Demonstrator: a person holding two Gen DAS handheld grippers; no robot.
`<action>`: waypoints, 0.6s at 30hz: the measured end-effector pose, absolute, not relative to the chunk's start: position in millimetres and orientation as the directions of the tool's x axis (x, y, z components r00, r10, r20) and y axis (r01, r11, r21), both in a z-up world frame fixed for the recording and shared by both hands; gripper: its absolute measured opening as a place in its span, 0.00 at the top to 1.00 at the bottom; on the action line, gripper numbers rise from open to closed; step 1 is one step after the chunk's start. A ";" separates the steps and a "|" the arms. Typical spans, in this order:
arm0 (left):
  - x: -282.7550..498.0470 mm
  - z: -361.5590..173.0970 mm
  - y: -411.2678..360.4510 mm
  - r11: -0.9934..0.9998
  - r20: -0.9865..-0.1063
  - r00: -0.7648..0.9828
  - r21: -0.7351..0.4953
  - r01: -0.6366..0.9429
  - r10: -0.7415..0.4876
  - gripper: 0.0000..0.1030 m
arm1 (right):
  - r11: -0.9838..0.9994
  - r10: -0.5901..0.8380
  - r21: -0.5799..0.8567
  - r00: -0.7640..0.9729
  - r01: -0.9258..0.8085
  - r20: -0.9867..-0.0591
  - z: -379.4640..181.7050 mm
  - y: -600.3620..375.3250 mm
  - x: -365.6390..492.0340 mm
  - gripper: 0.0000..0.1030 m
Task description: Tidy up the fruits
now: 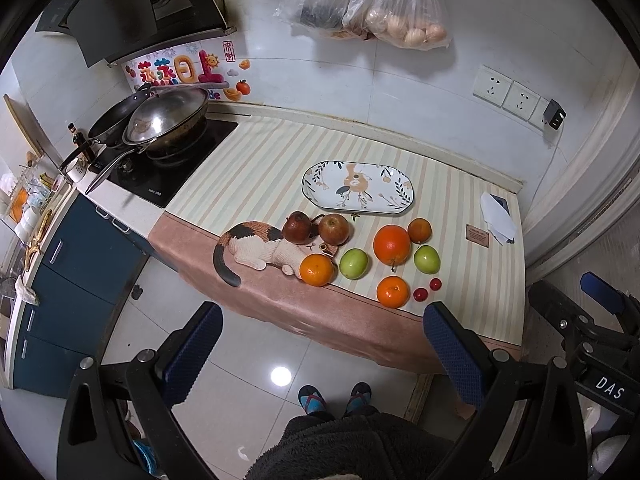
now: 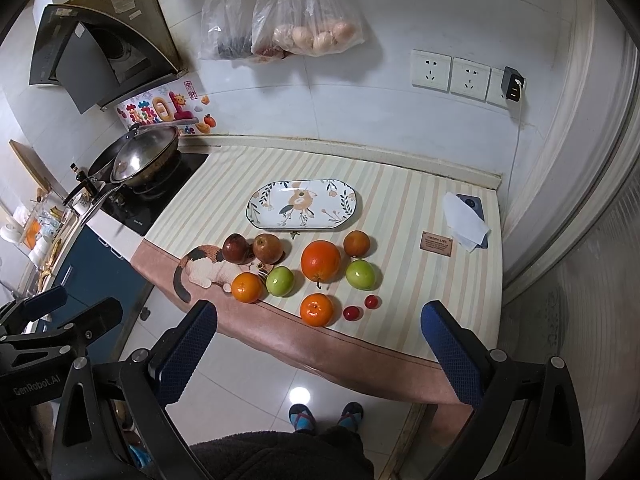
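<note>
The jaws of both the left gripper point(image 1: 322, 354) and the right gripper point(image 2: 320, 354) stand spread wide and hold nothing, poised over the floor just short of the bench point(image 2: 400, 200), probably so either can reach in for a first pick. The fruit lies loose on the striped cloth near the front edge: two apples point(image 2: 268, 248), oranges point(image 2: 321, 261), green fruits point(image 2: 280, 281) and two small red ones point(image 2: 352, 312). The patterned plate point(image 2: 256, 208) just behind them is bare, seemingly the place meant for them.

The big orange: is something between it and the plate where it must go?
Nothing visible. The big orange lies just in front of the plate, with only bare striped cloth between them.
</note>
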State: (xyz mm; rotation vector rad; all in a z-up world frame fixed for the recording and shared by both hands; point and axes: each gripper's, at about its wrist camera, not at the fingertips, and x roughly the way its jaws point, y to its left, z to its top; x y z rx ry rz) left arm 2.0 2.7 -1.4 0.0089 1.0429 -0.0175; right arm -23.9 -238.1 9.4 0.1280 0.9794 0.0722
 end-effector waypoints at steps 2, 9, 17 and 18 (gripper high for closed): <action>1.7 -1.3 2.7 1.000 -0.864 0.504 -0.001 0.020 -0.011 0.00 | 0.990 0.120 0.140 0.557 -0.006 -0.822 10.5 -237.6 -23.7 0.00; 2.1 -0.5 2.6 1.000 -0.864 0.504 -0.001 0.019 -0.010 0.00 | 0.990 0.119 0.141 0.561 -0.005 -0.819 9.7 -240.3 -20.1 0.00; 2.0 -0.6 3.0 1.000 -0.864 0.503 -0.001 0.021 -0.011 0.00 | 0.990 0.120 0.141 0.561 -0.006 -0.819 10.2 -239.5 -21.3 0.00; 2.3 -0.5 3.2 1.000 -0.864 0.503 0.001 0.021 -0.010 0.00 | 0.990 0.120 0.142 0.561 -0.005 -0.819 9.9 -239.9 -21.8 0.00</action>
